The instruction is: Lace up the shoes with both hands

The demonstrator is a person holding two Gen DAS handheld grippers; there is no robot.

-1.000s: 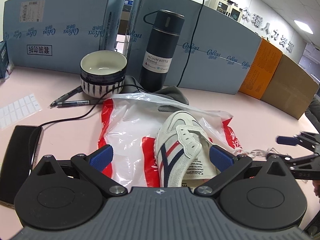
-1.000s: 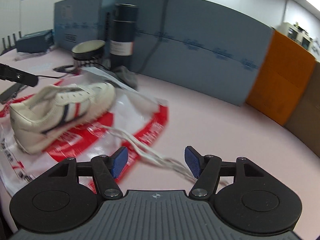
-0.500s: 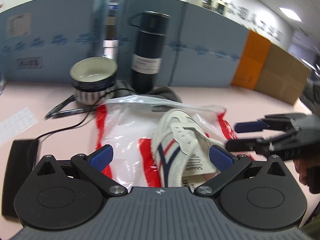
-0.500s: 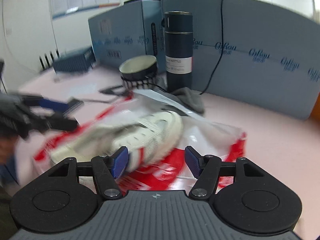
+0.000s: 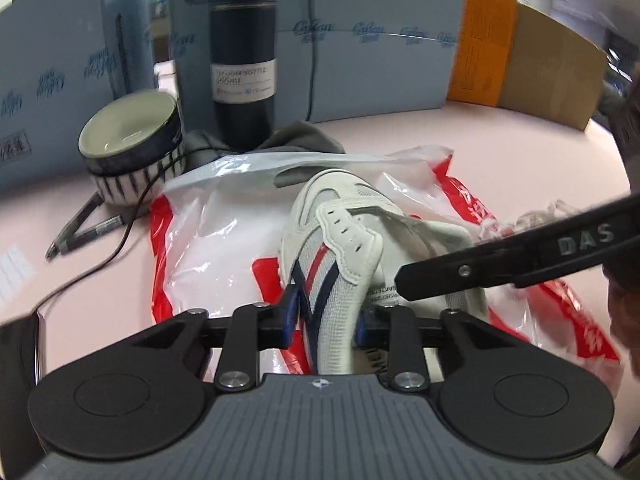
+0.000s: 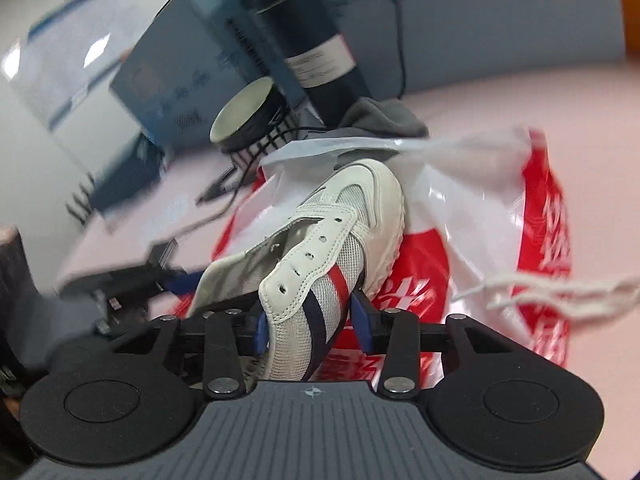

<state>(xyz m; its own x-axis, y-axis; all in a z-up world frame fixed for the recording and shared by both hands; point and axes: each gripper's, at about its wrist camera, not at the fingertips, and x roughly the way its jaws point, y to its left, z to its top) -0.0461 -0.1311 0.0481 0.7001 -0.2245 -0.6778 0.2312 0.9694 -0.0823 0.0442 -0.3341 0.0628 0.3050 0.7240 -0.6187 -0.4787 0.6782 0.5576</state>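
A white sneaker (image 5: 340,248) with red and navy stripes lies on a red-and-white plastic bag (image 5: 224,240); its eyelets are empty. My left gripper (image 5: 326,316) is shut on the shoe's left side wall near the heel. My right gripper (image 6: 314,322) is shut on the shoe's right side wall (image 6: 316,296). The right gripper's black arm (image 5: 520,256) crosses the left wrist view over the shoe's opening. The loose white lace (image 6: 560,288) lies on the bag to the right of the shoe.
A dark vacuum bottle (image 5: 244,52), a striped bowl (image 5: 132,144), a grey cloth (image 5: 296,140), pens (image 5: 84,228) and a black cable lie behind the bag. Blue partition boards (image 5: 380,40) and cardboard boxes (image 5: 548,64) line the back of the pink table.
Both grippers were open and apart from the shoe; they have moved in from either side and closed on its side walls. The right gripper swung left from the lace to the shoe.
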